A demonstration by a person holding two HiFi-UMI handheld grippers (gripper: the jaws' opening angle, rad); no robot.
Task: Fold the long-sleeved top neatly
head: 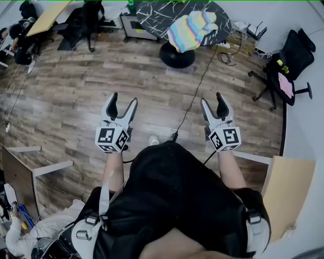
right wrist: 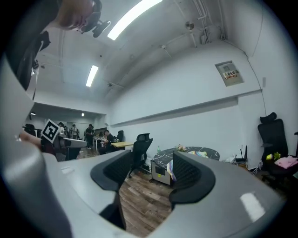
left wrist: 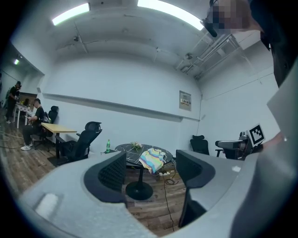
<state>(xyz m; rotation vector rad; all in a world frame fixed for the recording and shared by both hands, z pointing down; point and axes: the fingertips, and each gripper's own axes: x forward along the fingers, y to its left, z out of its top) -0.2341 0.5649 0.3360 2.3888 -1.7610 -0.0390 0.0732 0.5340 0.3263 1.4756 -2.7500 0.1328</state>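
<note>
**Claws wide and empty, top well ahead of them**

The left claw (head: 124,100) and the right claw (head: 212,99) were both held out level in front of the person, side by side, each with its jaws spread apart and nothing between them but air. Beneath and just ahead of them lay only wooden floor (head: 76,91). A dark cable (head: 195,96) ran across it, passing between the two claws and on toward the foot of the worktop.

Far ahead, well apart from both claws and slightly nearer the right one's line, stood a round dark worktop (head: 157,12). The striped pastel top (head: 191,30) lay on it in a crumpled heap, partly hanging over the near edge.

The step in hand looked like the approach, with no folding begun. Done well, it probably meant stepping clear of the cable, keeping the jaws wide until they reached the cloth, then drawing the top fully onto the worktop and spreading it flat, sleeves out, before making any fold.
</note>
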